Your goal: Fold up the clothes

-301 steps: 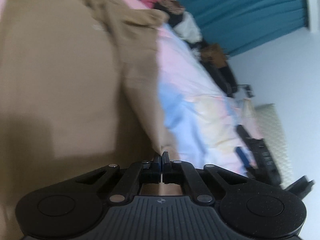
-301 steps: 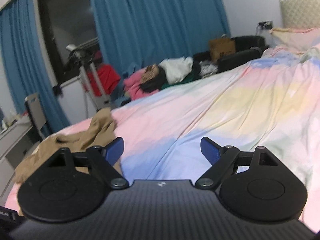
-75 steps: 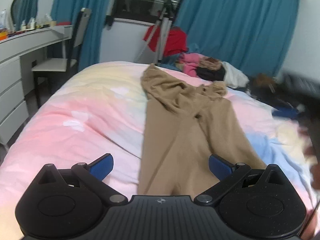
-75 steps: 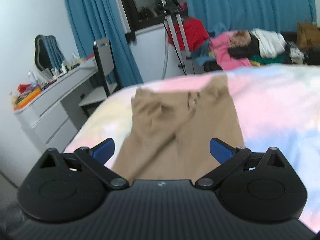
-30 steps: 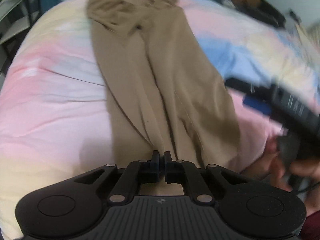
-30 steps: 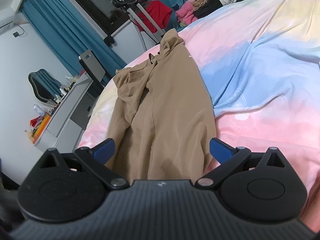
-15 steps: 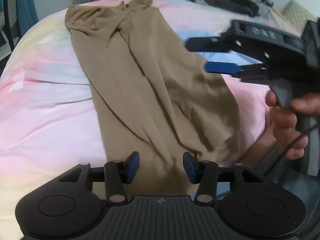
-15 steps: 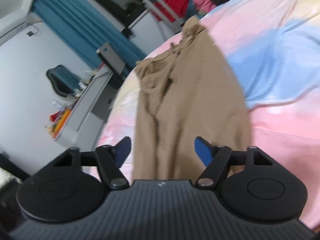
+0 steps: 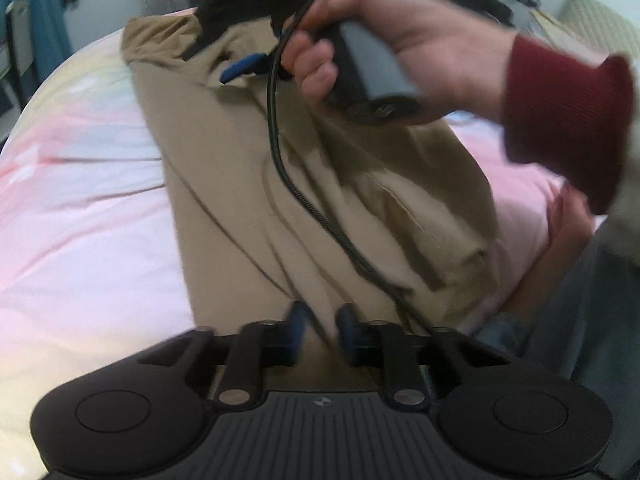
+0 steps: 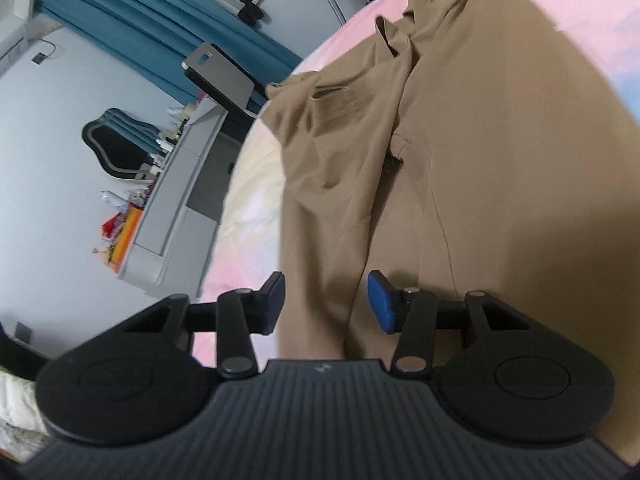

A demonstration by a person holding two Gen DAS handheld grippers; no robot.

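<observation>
across the pastel pink bedspread (image 9: 88, 208) a pair of tan trousers (image 9: 304, 184) lies lengthwise, waistband toward the far end near the blue curtains (image 10: 132, 20), legs running toward the cameras. the left gripper (image 9: 322, 328) sits low over the near end of the trousers, its blue pads blurred and drawn close with only a narrow gap showing; its jaws have just been closing, and a ridge of tan cloth lies in that gap, though whether the pads actually pinch it cannot be told through the blur. in the left wrist view the person's right hand (image 9: 400, 44), in a dark red cuff (image 9: 568, 120), holds the other tool's grey handle above the trousers, with a black cable (image 9: 288, 168) looping down across the fabric.

the right gripper (image 10: 326, 300) hangs over the left edge of the trouser legs, well up from the hem, its jaws about half apart and just been closing. a fold of tan cloth lies between the pads, which do not press on it. beyond the bed stand a grey dresser (image 10: 180, 200) with clutter on top, a mirror (image 10: 112, 148) and a chair back (image 10: 220, 72).
</observation>
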